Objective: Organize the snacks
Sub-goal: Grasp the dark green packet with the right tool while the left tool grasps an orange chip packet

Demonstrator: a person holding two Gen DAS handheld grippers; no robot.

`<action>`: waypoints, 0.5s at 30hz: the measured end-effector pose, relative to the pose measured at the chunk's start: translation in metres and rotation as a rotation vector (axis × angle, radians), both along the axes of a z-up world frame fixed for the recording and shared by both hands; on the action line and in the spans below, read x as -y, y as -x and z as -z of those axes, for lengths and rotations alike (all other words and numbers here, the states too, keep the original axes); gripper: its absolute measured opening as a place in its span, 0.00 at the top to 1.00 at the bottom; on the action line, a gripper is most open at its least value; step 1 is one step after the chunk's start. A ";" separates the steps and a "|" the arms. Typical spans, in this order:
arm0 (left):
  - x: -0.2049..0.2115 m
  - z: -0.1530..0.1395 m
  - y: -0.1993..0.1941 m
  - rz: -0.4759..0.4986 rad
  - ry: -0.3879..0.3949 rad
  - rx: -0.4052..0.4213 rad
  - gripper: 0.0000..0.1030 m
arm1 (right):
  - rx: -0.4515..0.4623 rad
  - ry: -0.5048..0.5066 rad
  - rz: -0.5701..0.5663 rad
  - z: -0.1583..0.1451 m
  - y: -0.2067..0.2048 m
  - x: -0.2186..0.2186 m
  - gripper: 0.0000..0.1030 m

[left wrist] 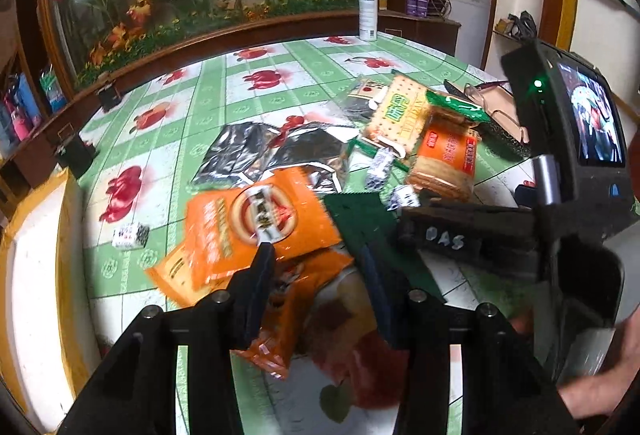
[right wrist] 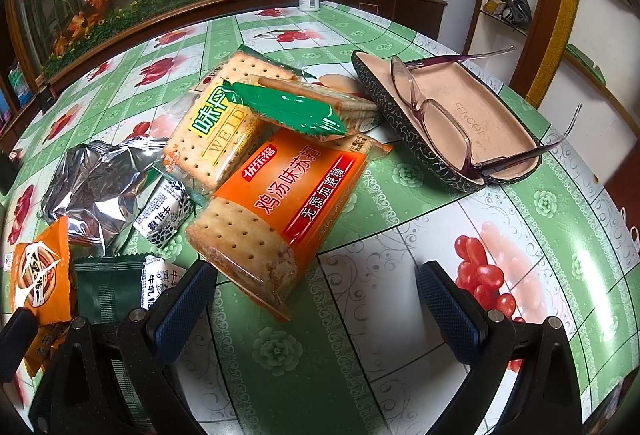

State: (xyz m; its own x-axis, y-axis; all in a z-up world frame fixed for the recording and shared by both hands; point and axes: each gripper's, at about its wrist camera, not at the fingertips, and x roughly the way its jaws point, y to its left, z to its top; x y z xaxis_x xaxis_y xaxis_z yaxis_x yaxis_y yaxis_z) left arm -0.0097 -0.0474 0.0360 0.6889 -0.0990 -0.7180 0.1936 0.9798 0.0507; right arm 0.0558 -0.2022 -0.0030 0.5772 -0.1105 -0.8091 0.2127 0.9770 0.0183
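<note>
Left tool (left wrist: 316, 267) half-closed around orange packets (left wrist: 256, 231), not clearly pinching; right tool (right wrist: 316, 299) released; packets overlap at 12 o'clock, so risk double-grab or slip.

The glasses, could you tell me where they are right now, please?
In the right wrist view the glasses lie unfolded in the open glasses case at upper right of the table, just right of the cracker packets.

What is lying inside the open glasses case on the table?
A pair of purple-framed glasses rests in the open glasses case, lenses on the beige lining, temples sticking out over the rim. The lining directly under the lenses is seen only through them; nothing else shows inside.
</note>
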 end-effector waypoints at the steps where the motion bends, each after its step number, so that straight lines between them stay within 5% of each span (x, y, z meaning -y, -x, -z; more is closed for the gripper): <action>1: -0.004 0.001 0.000 -0.005 0.006 -0.002 0.57 | -0.001 0.001 -0.001 0.000 0.000 -0.001 0.01; 4: -0.012 0.001 0.000 -0.013 0.026 -0.003 0.57 | -0.001 -0.001 -0.035 0.000 0.002 0.000 0.01; 10: -0.029 -0.001 0.003 -0.035 0.053 -0.009 0.57 | 0.002 -0.033 -0.295 -0.001 0.013 -0.012 0.01; 11: -0.031 0.000 0.004 -0.036 0.057 -0.011 0.57 | 0.008 -0.039 -0.329 -0.002 0.017 -0.014 0.06; 14: -0.038 0.000 0.006 -0.048 0.062 -0.016 0.57 | 0.033 -0.007 -0.396 -0.006 0.027 -0.023 0.50; 15: -0.040 0.000 0.006 -0.049 0.065 -0.019 0.57 | 0.029 -0.014 -0.403 -0.007 0.029 -0.025 0.55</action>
